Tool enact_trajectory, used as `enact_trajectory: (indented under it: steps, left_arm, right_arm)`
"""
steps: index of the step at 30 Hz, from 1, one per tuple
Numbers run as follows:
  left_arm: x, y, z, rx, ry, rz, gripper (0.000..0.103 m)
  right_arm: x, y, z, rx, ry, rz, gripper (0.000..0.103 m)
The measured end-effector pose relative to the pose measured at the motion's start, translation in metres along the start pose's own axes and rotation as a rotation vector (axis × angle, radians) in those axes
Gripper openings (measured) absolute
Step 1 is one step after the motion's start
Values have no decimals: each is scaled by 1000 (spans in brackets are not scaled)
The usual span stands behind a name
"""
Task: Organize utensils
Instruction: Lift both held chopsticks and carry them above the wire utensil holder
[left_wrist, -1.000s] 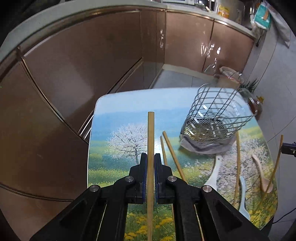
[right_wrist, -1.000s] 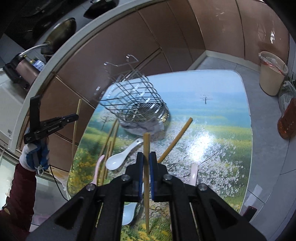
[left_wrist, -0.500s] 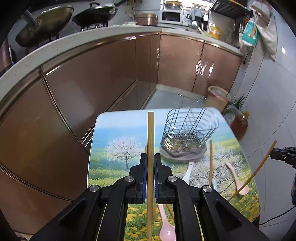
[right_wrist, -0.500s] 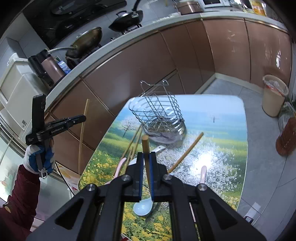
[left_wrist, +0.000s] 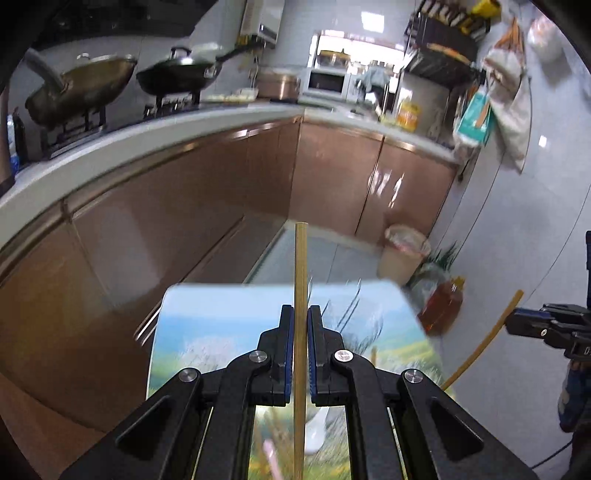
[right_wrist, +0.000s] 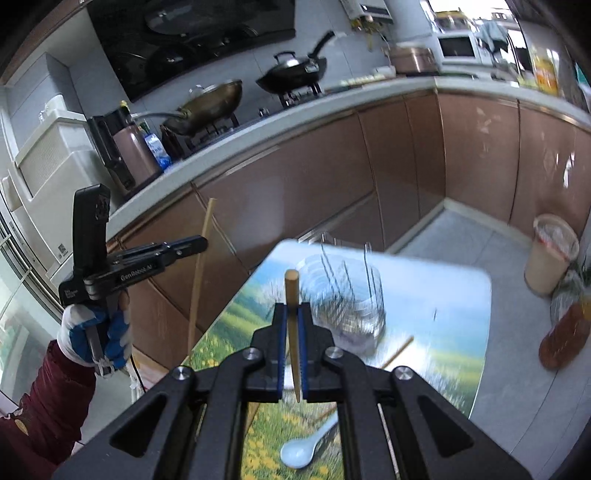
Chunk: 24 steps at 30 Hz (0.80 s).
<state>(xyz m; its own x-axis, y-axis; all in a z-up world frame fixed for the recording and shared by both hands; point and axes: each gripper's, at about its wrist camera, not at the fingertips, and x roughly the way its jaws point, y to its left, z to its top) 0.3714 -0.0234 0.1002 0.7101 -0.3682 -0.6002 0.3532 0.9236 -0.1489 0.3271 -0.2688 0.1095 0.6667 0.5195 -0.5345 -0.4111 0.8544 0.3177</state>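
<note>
My left gripper (left_wrist: 300, 312) is shut on a long bamboo chopstick (left_wrist: 300, 266) that runs straight up between its blue pads, high above the picture-print table (left_wrist: 221, 325). My right gripper (right_wrist: 292, 309) is shut on a second chopstick (right_wrist: 290, 286), whose blunt end sticks up past the pads. Behind that end, blurred, the wire utensil basket (right_wrist: 347, 299) stands on the table. The left gripper (right_wrist: 201, 243) also shows at the left of the right wrist view, held by a gloved hand (right_wrist: 92, 332) with its chopstick (right_wrist: 199, 280) hanging down. A white spoon (right_wrist: 299, 450) and a loose chopstick (right_wrist: 399, 352) lie on the table.
Brown cabinet fronts (right_wrist: 295, 184) curve close behind the table under a counter with woks. On the floor at the right stand a waste bin (right_wrist: 550, 258) and an amber oil bottle (right_wrist: 565, 336). The right gripper (left_wrist: 517, 326) shows at the right edge of the left wrist view.
Both grippers have risen well above the table and tipped up toward level, each still gripping its chopstick. The table and basket have dropped lower in both views and the stove counter has come into sight.
</note>
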Motion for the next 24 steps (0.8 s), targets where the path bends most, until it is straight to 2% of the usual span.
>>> enact_trajectory:
  steps: [8, 12, 17, 24]
  left_arm:
    - [12, -2, 57, -56, -188, -59, 7]
    - [29, -1, 68, -70, -257, -84, 7]
    - [64, 3, 64, -90, -337, -101, 7]
    - [103, 8, 36, -98, -421, -60, 7]
  right_arm:
    - [5, -7, 61, -40, -86, -25, 5]
    - [15, -14, 77, -62, -113, -55, 5]
    - [35, -29, 84, -70, -130, -88, 5]
    - [66, -45, 73, -94, -121, -143, 5]
